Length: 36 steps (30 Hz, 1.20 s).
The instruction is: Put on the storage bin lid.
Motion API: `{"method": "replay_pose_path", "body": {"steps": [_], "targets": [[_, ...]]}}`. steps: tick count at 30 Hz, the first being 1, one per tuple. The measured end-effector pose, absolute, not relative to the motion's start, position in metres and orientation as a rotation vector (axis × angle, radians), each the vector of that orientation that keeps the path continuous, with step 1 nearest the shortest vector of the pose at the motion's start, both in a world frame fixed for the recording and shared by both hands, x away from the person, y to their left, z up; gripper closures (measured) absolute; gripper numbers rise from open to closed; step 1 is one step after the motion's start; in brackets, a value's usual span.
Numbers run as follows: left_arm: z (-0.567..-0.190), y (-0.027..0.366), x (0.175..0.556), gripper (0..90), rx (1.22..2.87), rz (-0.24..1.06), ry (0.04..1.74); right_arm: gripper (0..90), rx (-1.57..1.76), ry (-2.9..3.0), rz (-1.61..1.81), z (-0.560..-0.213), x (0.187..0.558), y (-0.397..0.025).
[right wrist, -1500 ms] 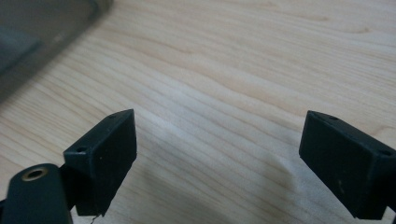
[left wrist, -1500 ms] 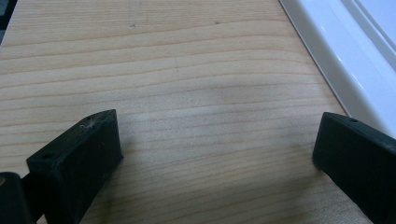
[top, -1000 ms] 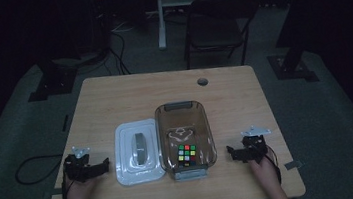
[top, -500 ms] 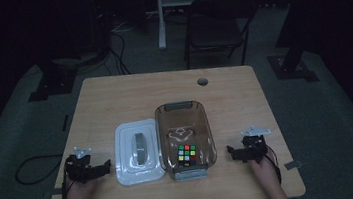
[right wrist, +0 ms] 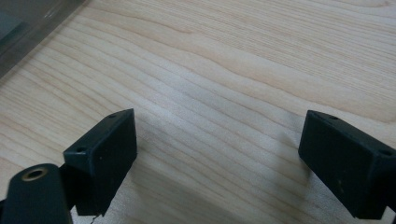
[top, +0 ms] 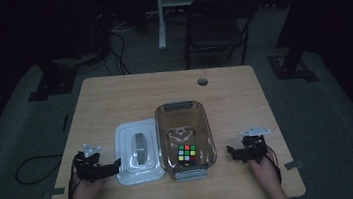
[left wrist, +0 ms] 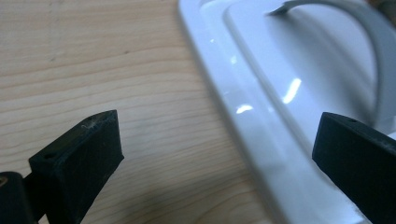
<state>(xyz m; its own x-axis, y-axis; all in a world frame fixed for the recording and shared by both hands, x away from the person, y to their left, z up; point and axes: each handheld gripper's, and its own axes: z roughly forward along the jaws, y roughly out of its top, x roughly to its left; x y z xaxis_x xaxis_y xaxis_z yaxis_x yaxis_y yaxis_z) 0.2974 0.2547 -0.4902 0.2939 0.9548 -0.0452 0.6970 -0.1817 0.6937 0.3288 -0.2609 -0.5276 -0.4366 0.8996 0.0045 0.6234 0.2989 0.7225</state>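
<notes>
Both grippers sit low at the near edge of the table, jaws spread wide and holding nothing. The left gripper is right up against the near-left corner of the white lid; in the left gripper view one jaw hangs over bare wood and the other over the lid's rim, so the edge runs between them. The right gripper is a bit off to the right of the brown see-through box, over bare wood, with just a corner of the box at the far left of its own view.

The lid lies flat with its grey handle up, touching or nearly touching the left side of the box. Inside the box, toward the near end, is a colour cube.

What I'd worry about: that lid rim looks glossy and slopes away, so if the left jaws close on just the lip it could squirt out or skate sideways into the box. A corner grab would also let the lid droop and swing once it's off the table, and it might then clip the box wall on the way over. The right gripper isn't bracing the box, so any bump could shove it. Going for the handle looks safer to me.
</notes>
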Motion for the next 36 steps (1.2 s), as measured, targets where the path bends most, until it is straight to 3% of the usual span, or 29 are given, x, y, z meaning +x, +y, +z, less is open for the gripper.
{"method": "replay_pose_path", "body": {"steps": [14, 28, 33, 36], "targets": [[-0.49, 0.221, 0.304, 2.3, 2.027, 0.463, 1.367, 11.3, 1.362, 2.169, 0.93, -0.528, 0.329, -0.261], [-0.485, 0.188, 0.314, 3.1, 1.999, 0.407, 1.282, 11.3, 1.362, 2.169, 0.93, -0.528, 0.329, -0.261], [-0.489, 0.176, 0.318, 15.1, 2.015, 0.446, 1.251, 11.3, 1.361, 2.169, 0.93, -0.528, 0.329, -0.261], [-0.49, 0.174, 0.319, 17.9, 2.021, 0.449, 1.253, 11.3, 1.361, 2.17, 0.93, -0.528, 0.329, -0.261]]}}
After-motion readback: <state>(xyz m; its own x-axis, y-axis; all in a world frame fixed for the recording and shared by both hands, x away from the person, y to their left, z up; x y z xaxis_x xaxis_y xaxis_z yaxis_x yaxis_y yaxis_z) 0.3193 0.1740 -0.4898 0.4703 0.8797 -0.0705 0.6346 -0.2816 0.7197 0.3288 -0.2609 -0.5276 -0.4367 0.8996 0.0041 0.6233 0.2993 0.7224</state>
